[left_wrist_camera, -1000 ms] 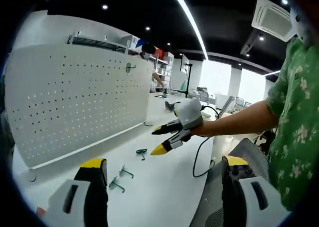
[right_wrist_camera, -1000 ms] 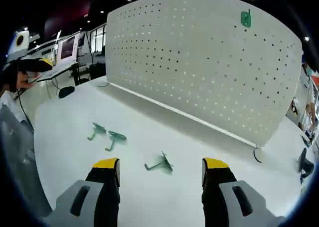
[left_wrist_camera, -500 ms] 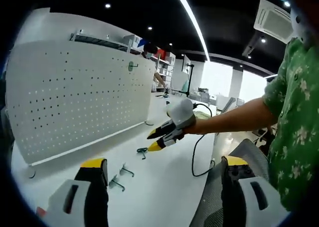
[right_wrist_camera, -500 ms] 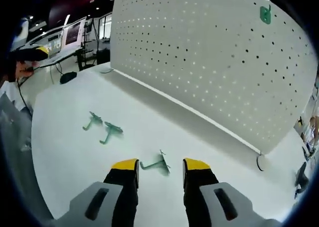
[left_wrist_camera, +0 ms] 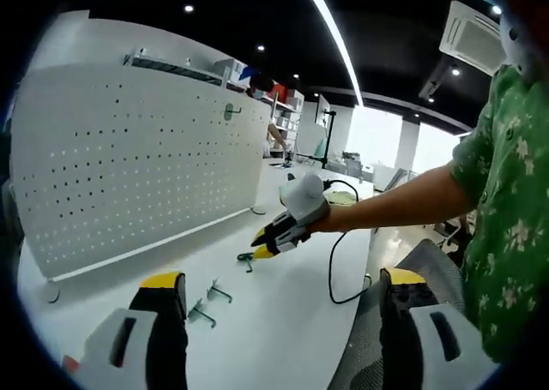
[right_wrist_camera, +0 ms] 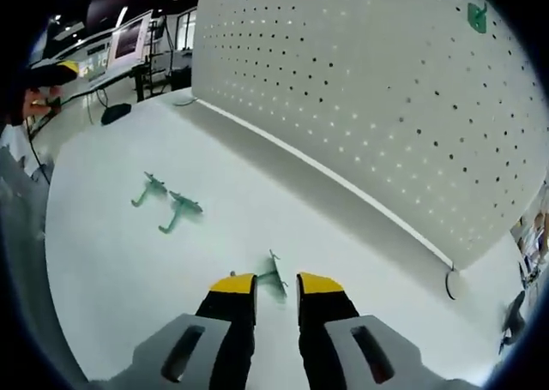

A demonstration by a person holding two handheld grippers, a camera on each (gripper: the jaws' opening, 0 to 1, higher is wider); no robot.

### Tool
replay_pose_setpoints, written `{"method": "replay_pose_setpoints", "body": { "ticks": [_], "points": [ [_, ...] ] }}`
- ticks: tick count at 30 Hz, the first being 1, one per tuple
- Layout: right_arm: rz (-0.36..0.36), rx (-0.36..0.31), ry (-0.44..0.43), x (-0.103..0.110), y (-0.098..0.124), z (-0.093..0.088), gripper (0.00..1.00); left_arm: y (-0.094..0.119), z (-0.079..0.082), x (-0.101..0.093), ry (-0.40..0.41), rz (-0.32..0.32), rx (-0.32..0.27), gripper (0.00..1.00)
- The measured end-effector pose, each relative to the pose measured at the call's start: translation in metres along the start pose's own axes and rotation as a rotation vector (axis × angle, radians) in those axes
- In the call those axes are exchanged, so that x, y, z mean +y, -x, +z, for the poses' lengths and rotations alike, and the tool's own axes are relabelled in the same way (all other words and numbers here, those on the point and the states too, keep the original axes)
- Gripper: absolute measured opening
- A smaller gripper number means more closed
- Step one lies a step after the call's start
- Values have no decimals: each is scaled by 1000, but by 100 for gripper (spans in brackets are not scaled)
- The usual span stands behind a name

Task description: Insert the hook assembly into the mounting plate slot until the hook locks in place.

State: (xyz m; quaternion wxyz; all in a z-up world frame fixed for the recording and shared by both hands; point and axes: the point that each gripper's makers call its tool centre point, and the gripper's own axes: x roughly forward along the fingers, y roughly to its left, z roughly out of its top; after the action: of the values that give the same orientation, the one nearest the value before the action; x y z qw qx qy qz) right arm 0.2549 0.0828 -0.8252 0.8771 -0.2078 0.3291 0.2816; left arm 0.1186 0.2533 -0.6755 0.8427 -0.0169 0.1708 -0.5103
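1. Two loose hooks lie on the white table at ten o'clock from the right gripper.
2. Its yellow-tipped jaws stand nearly closed around a green hook; firm grip unclear.
3. The pegboard rises at one o'clock, one hook mounted.
4. The left gripper gapes wide, empty.

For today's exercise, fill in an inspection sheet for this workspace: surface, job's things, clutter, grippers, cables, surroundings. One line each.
Surface: white table, bare around the hooks.
Job's things: green hook between the right gripper's jaws; two more hooks lying apart to its left; white pegboard upright, one green hook already mounted high.
Clutter: nothing seen.
Grippers: right gripper jaws nearly closed around the hook, grip not confirmed; left gripper open, held back.
Cables: black cable on the table edge.
Surroundings: office desks, monitors, ceiling lights.
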Motion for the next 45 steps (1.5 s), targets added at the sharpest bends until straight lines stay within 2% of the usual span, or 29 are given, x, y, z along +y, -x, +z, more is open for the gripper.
{"method": "replay_pose_setpoints", "body": {
  "ticks": [11, 31, 38, 45],
  "points": [
    [8, 30, 27, -1, -8, -4, 9, -1, -1, 4, 11, 2, -1, 94],
    [13, 80, 99, -1, -11, -10, 1, 0, -1, 7, 20, 4, -6, 93],
    [7, 80, 106, -3, -11, -11, 0, 1, 0, 7, 18, 6, -6, 93],
    [0, 67, 75, -5, -10, -12, 0, 0, -1, 8, 20, 5, -5, 93]
  ]
}}
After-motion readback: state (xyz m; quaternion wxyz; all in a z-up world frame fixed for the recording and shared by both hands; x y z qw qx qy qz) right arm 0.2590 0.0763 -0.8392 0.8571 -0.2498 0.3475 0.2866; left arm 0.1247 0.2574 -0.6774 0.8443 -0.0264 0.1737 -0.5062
